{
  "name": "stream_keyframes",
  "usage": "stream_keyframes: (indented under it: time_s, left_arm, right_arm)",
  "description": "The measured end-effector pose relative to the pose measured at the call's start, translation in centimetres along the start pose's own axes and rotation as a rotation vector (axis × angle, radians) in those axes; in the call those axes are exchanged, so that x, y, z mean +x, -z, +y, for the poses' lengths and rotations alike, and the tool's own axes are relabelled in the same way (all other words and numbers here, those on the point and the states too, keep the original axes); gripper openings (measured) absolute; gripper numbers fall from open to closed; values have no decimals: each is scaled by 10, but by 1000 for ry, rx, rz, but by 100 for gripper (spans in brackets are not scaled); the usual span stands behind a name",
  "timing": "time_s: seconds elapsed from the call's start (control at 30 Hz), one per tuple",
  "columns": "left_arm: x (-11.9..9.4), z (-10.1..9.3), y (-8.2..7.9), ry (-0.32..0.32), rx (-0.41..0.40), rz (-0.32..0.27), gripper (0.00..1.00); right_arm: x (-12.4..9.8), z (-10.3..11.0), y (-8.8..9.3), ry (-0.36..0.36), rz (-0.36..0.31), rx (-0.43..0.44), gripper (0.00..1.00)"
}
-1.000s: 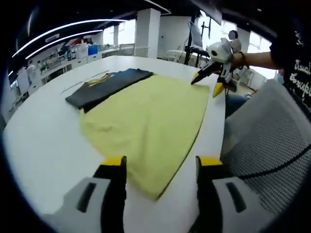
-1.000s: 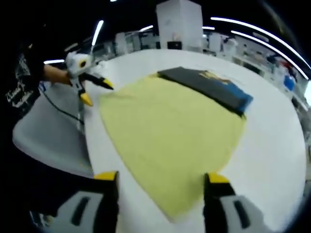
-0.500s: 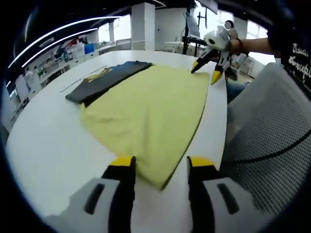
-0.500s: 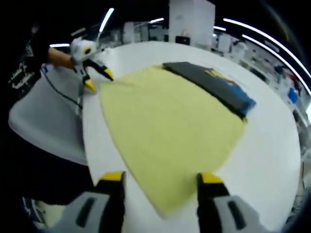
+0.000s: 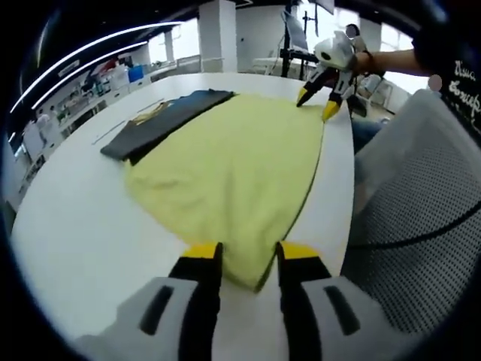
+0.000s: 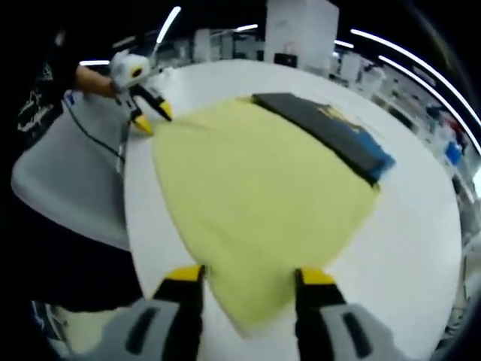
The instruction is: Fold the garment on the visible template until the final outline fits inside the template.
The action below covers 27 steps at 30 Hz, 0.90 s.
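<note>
A yellow garment (image 5: 233, 165) lies spread flat on the white table (image 5: 75, 226), tapering toward me. My left gripper (image 5: 249, 256) is open, its jaws drawn close on either side of the garment's near corner. At the far corner the right gripper (image 5: 316, 105) hovers with its tips apart. In the right gripper view the same yellow garment (image 6: 255, 195) runs from my open right gripper (image 6: 249, 277), whose jaws flank its near corner, up to the left gripper (image 6: 153, 120). A dark folded garment (image 5: 165, 120) (image 6: 331, 131) with blue and yellow print lies along the far edge, partly under the yellow one.
A grey mesh chair (image 5: 421, 210) (image 6: 68, 188) stands against the table's edge beside the garment. A person's black sleeve (image 5: 458, 83) reaches in above it. Bare white table (image 6: 421, 248) lies on the other side of the garment. Lab benches and a pillar stand far behind.
Both grippers have come down and forward to the garment's corners. Their jaws have narrowed, the left more than the right. The garment has not moved.
</note>
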<state>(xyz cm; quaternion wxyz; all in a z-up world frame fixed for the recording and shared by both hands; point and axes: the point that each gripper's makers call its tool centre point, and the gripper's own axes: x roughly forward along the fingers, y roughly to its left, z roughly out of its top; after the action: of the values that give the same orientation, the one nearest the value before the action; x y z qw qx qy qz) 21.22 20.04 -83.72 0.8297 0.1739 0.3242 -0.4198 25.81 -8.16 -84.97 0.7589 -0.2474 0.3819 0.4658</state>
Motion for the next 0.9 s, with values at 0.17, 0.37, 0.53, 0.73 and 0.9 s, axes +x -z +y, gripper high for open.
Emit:
stream_keyframes:
  time_s: [0.17,0.37,0.53,0.73,0.9]
  left_arm:
    - [0,2,0,-10,4,2,17]
    - [1,9,0,-38,-14,6,7]
    - [0,10,0,-53,-6,11,4]
    - [-3,13,0,-66,-13,13,1]
    - [-6,13,-1,-61,-31,-5,1]
  right_arm:
    - [0,-3,-2,10,-5,4,26]
    - [1,0,-3,4,-4,-10,16]
    - [1,-1,-3,13,3,-13,8]
    - [1,-4,-2,15,6,-13,1]
    - [-1,-3,0,16,20,-15,0]
